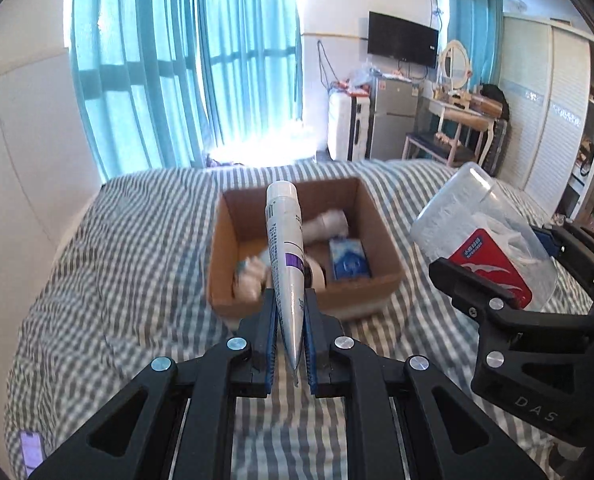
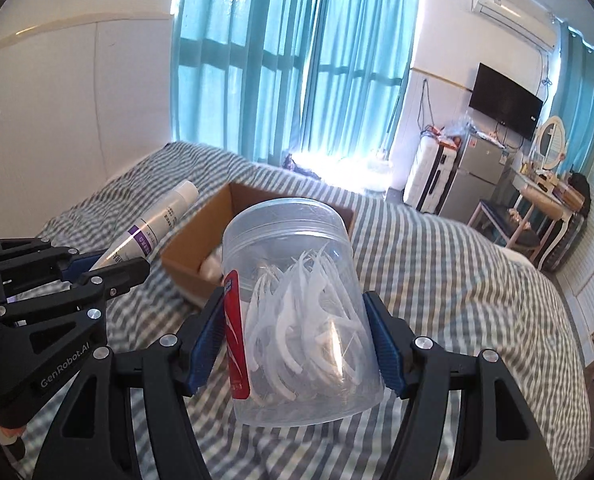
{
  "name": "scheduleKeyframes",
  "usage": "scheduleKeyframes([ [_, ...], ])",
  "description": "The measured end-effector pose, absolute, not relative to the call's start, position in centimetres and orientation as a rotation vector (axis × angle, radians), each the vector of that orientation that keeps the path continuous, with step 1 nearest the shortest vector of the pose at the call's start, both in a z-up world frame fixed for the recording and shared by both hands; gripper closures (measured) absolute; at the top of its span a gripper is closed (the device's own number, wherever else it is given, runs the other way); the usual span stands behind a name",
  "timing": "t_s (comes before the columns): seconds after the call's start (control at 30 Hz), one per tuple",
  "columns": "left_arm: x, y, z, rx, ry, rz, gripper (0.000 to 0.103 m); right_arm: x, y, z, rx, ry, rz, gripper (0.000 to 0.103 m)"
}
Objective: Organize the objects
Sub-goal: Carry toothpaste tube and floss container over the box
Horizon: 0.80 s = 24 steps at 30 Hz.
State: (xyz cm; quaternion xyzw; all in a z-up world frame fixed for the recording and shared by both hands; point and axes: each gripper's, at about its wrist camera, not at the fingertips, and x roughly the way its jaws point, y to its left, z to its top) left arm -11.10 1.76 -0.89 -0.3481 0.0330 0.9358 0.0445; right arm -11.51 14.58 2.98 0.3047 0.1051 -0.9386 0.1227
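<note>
In the left wrist view, the left gripper point(image 1: 290, 312) has its jaws closed on the crimped tail of a tube point(image 1: 284, 248). The tube stands out forward between the blue pads, cap end away from the camera, held in the air over the near wall of the cardboard box point(image 1: 233, 240). It is silver-white with fine print down its side and a purple band near the middle. The box sits on the striped bed point(image 1: 117, 260) and holds a blue packet point(image 1: 349, 260) and some white items. To the right, the right gripper point(image 1: 509, 280) carries a clear jar point(image 1: 485, 232) with a red label.

In the right wrist view, the right gripper point(image 2: 295, 344) has its jaws pressed against both sides of the jar point(image 2: 301, 312), which is held above the bed point(image 2: 457, 280) with its lid end away from the camera. The jar is transparent plastic, filled with white floss picks, a red label on its left side. Behind it lies the box point(image 2: 201, 248); at left the left gripper point(image 2: 97, 270) holds the tube point(image 2: 157, 224).
</note>
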Motion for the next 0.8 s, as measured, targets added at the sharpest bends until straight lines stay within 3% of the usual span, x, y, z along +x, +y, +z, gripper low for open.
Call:
scheduleKeyframes([
  [0.37,-19.5,0.8,-0.3,-1.031,0.098,2.895,0.092,-20.3,14.3,3.9,0.883,0.229,-2.791,0.037],
  [0.8,-27.9,0.8,-9.4,-1.201,0.124,2.76,0.092,-30.0,12.3,-3.1,0.963,0.277,-2.795,0.037],
])
